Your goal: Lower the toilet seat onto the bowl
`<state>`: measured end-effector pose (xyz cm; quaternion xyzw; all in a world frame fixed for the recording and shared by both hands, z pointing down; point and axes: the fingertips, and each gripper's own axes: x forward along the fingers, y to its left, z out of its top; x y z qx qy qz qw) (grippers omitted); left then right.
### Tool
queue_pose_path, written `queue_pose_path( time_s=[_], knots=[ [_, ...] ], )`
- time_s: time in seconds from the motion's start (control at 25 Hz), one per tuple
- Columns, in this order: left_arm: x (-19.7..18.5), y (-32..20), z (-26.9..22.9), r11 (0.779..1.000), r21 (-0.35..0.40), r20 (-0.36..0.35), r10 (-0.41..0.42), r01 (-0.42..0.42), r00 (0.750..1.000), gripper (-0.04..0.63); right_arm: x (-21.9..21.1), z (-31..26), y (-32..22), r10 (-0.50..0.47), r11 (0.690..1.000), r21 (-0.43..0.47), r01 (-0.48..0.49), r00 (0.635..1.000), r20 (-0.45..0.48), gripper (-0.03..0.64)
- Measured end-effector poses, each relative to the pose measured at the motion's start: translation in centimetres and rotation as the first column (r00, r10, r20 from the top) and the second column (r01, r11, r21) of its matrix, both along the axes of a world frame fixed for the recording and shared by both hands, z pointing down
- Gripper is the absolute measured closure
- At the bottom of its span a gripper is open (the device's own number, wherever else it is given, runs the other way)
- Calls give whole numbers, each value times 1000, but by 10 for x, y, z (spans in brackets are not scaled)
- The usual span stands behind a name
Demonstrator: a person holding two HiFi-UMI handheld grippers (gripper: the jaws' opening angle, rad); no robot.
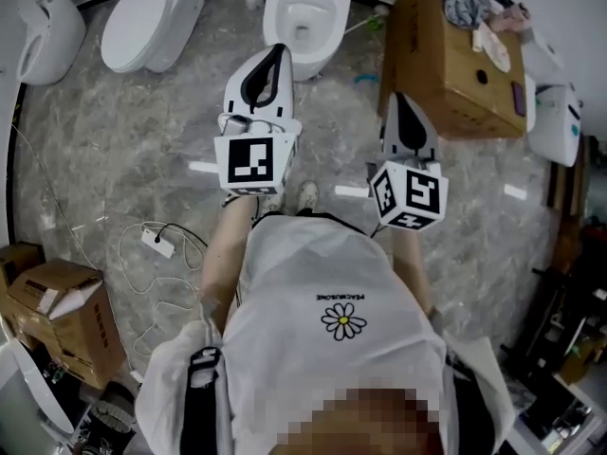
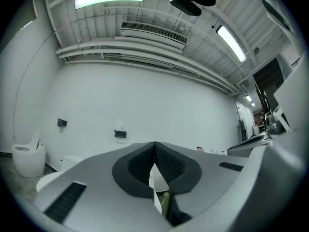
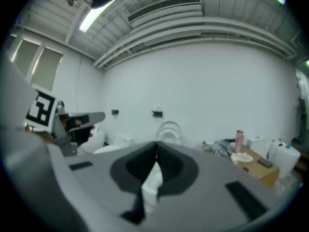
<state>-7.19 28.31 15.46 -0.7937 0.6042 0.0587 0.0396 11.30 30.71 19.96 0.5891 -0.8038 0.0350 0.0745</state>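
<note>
On the grey marbled floor [image 1: 114, 150], head view: I have the person in a white daisy-print T-shirt [image 1: 332, 330] standing a short way back from the toilet [image 1: 327, 8], both tools held out ahead and well clear of it. The left gripper [image 1: 275, 60] points at the bowl. Its own view shows the jaws [image 2: 154, 151] closed tip to tip with nothing between the dark pads, only a sliver of white and green in the gap lower down. The right gripper [image 1: 400, 107] sits just beside it, aimed a little to the right of the bowl. In its own view the jaws [image 3: 156, 151] are likewise pressed together and empty. The toilet seat [image 3: 169, 128] shows there as a pale arch standing upright against the white wall, above the jaw tips, with the bowl [image 3: 150, 185] visible through the gap beneath; neither tool touches it. The left tool's marker cube [image 3: 42, 108] appears at that view's left edge. A second toilet [image 1: 152, 17] stands left of the first. A large cardboard box [image 1: 446, 74] with clothes [image 1: 465, 3] heaped on top stands to the right. Loose white cables [image 1: 142, 254] lie on the floor at the left, near another cardboard box [image 1: 57, 311].
</note>
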Motion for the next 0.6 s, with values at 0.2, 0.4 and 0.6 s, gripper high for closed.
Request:
queue_pose_path(
  time_s=[0.2, 0.4, 0.6],
  knots=[
    [-1, -9, 1, 994, -32, 23, -100, 100, 995, 575, 9, 6, -14, 7, 1000, 11, -7, 1000, 27, 586],
    [-6, -5, 14, 978, -109, -5, -182, 181, 983, 575, 28, 6, -21, 4, 999, 36, -6, 999, 45, 586],
    [-4, 0, 5, 970, -78, 52, -228, 231, 972, 575, 54, 9, -37, -21, 998, 56, 18, 998, 61, 586]
  ],
)
